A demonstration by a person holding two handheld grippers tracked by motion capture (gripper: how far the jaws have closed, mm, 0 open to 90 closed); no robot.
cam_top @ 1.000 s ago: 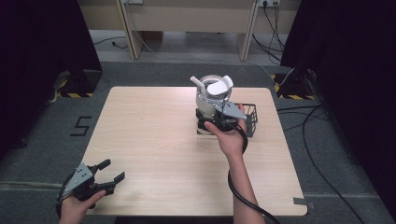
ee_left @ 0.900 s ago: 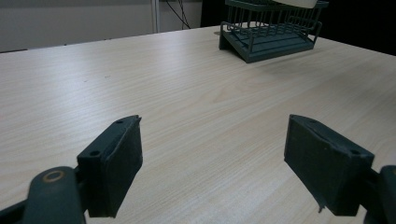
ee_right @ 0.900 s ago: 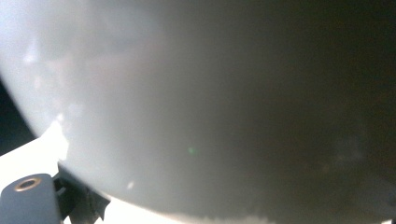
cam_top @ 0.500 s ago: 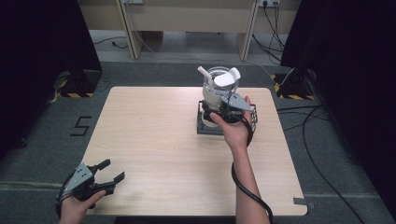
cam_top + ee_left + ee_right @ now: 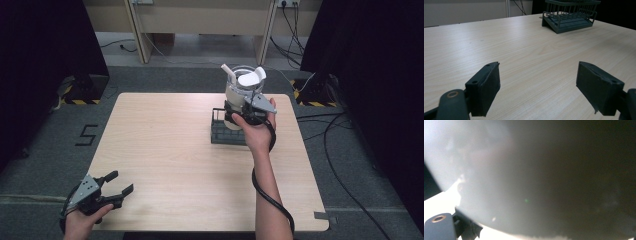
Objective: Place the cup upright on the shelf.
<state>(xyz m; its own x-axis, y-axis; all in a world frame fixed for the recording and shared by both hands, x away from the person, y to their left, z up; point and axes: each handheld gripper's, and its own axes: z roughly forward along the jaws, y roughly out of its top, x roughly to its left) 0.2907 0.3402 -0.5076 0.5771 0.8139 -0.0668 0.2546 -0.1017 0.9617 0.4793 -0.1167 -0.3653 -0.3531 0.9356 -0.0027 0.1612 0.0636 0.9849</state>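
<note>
A clear jar [image 5: 240, 91] with a white lower part holds a white spoon [image 5: 251, 77] and a second white handle [image 5: 229, 72]. My right gripper [image 5: 245, 112] is shut on the jar's side and holds it upright above the dark wire basket [image 5: 222, 131] at the table's far right. In the right gripper view the jar's wall [image 5: 536, 177] is a pale blur pressed close to the lens. My left gripper [image 5: 117, 186] rests at the table's near left corner, open, with bare wood between its jaws [image 5: 537, 87]. The basket [image 5: 570, 15] stands far ahead of it.
The light wooden table [image 5: 165, 145] has broad free room across its left and middle. The right gripper's black cable [image 5: 270, 200] loops along the forearm over the near right part. Loose cables [image 5: 340, 150] lie on the grey floor beyond the right edge.
The right gripper has raised the jar out of the basket, and it now hangs higher. The left gripper has stayed where it was, still open.
</note>
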